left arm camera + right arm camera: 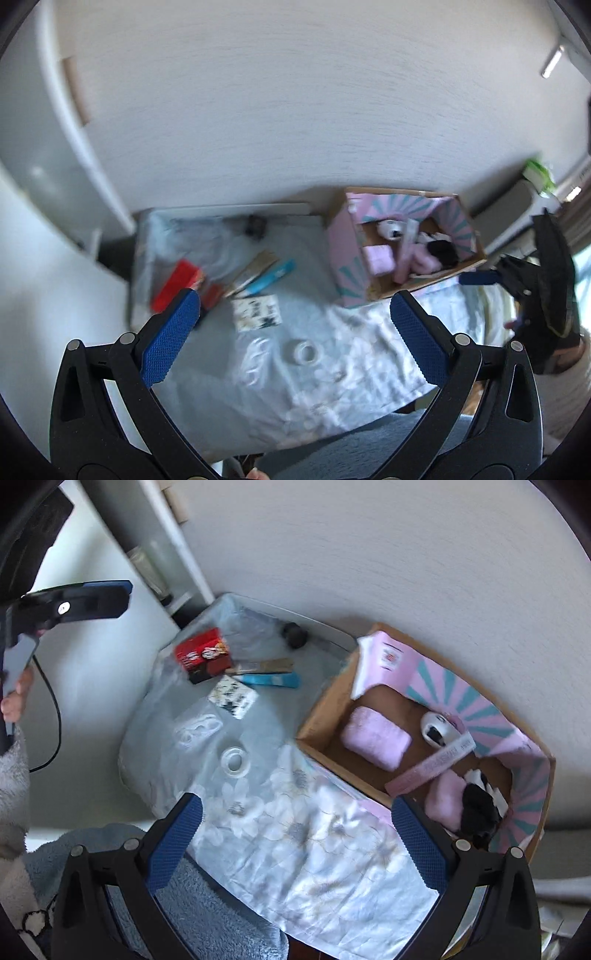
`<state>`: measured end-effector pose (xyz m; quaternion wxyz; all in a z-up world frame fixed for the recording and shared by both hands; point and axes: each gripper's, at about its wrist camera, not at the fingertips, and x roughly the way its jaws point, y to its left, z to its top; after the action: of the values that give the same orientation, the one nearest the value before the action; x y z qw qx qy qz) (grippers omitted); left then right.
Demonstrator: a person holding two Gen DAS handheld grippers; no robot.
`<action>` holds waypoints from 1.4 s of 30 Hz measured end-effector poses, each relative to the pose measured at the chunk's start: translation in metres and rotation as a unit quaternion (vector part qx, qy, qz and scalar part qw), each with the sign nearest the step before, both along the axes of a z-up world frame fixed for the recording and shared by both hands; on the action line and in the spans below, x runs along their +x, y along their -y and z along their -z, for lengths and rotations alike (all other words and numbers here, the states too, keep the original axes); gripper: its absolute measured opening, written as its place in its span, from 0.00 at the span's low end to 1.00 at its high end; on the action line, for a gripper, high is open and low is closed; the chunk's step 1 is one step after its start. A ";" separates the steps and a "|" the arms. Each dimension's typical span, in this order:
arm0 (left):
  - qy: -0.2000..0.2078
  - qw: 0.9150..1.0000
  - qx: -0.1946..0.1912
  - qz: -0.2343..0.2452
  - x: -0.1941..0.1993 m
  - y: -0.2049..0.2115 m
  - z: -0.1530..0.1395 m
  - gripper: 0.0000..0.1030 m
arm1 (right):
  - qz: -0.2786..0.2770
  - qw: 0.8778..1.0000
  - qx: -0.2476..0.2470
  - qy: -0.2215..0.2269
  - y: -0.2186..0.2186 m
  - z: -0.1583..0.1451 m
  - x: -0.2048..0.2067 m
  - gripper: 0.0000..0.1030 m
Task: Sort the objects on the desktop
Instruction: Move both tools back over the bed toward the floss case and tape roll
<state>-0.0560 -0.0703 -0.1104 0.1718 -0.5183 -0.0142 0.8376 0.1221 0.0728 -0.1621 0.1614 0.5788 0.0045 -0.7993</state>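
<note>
A tape roll (235, 760) lies loose near the middle of the cloth-covered surface (314, 849); a red box (204, 653), a blue pen (269, 679) and a card (232, 696) lie farther off, still unsorted. The cardboard box (532, 775) on the right already holds pink towels, apparently the collecting bin. The left gripper (291, 332) and right gripper (295, 834) hover above, fingers spread, grasping nothing.

both grippers are held raised, left gripper (295, 302) and right gripper (297, 812), jaws spread wide with nothing gripped between them.
</note>
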 end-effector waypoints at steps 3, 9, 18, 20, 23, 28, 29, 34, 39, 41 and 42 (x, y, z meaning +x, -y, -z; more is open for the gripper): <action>0.000 1.000 -0.009 -0.001 0.008 0.012 0.006 1.00 | -0.011 1.000 -0.017 0.011 0.011 0.002 0.004 0.99; 0.025 1.000 -0.012 -0.005 0.021 0.018 0.041 1.00 | -0.034 0.999 0.010 0.031 0.038 0.030 0.019 0.99; 0.041 0.996 -0.078 0.008 0.055 0.006 0.121 0.95 | -0.046 0.998 0.004 0.039 0.069 0.070 0.026 0.97; 0.051 0.995 -0.081 0.012 0.056 0.005 0.137 0.93 | -0.045 0.998 -0.003 0.042 0.075 0.083 0.024 0.93; 0.060 0.995 -0.080 0.009 0.054 0.005 0.164 0.87 | -0.042 0.999 -0.011 0.031 0.087 0.100 0.018 0.85; 0.060 0.997 -0.058 0.003 0.052 0.007 0.192 0.80 | -0.040 0.998 0.027 -0.039 0.107 0.121 0.006 0.75; 0.063 0.996 -0.063 0.001 0.051 0.006 0.199 0.79 | -0.040 0.997 0.030 -0.050 0.109 0.124 0.005 0.75; 0.065 0.996 -0.068 0.001 0.047 0.006 0.212 0.75 | -0.042 0.997 0.034 -0.050 0.120 0.145 -0.007 0.68; 0.063 0.995 -0.078 0.010 0.042 0.006 0.216 0.68 | -0.049 0.997 0.037 -0.040 0.123 0.150 -0.012 0.67; 0.070 0.995 -0.076 0.012 0.040 0.008 0.219 0.65 | -0.056 0.997 0.039 -0.040 0.125 0.151 -0.014 0.67; 0.066 0.995 -0.075 0.012 0.040 0.009 0.219 0.65 | -0.057 0.997 0.043 -0.039 0.127 0.151 -0.016 0.67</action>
<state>-0.0159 -0.0790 -0.3290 0.1412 -0.5843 0.0429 0.7980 0.1061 -0.0539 -0.3130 0.1813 0.5521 0.0782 -0.8100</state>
